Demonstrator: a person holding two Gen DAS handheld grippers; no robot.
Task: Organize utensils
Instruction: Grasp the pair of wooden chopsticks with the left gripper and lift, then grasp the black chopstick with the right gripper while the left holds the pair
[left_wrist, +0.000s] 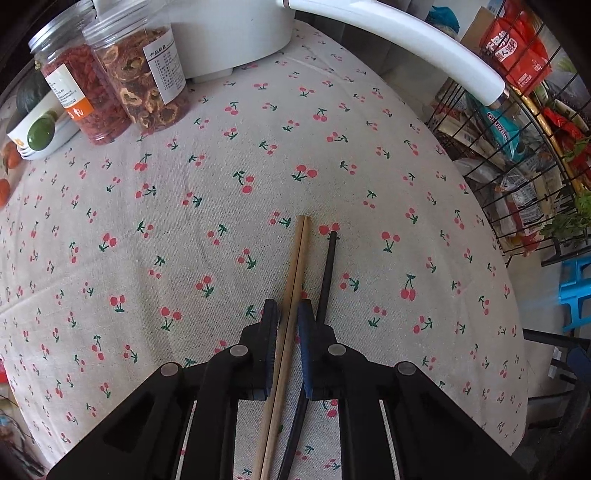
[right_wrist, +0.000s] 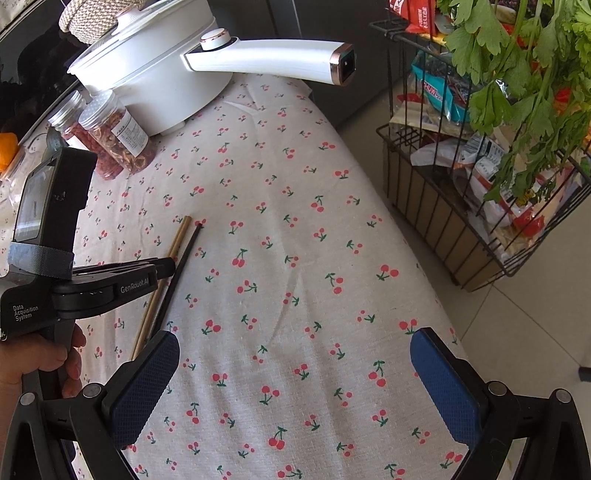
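The left gripper (left_wrist: 288, 314) has its fingers (left_wrist: 271, 325) squeezed onto the wooden chopsticks (left_wrist: 295, 273), which lie on the desk (left_wrist: 184, 221). The black chopstick (left_wrist: 327, 273) lies just right of them, outside the fingers. The right gripper (right_wrist: 295, 369) hangs wide apart, holding nothing.

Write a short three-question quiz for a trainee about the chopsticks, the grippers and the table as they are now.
1. True or false: the left gripper has its fingers closed around the wooden chopsticks.
2. Which describes the right gripper? A) shut on a jar B) open above the tablecloth, holding nothing C) gripping the pot handle
3. Fill in: the black chopstick lies just outside the left gripper's ____ finger.

Key: 1 true; 2 B; 3 right.
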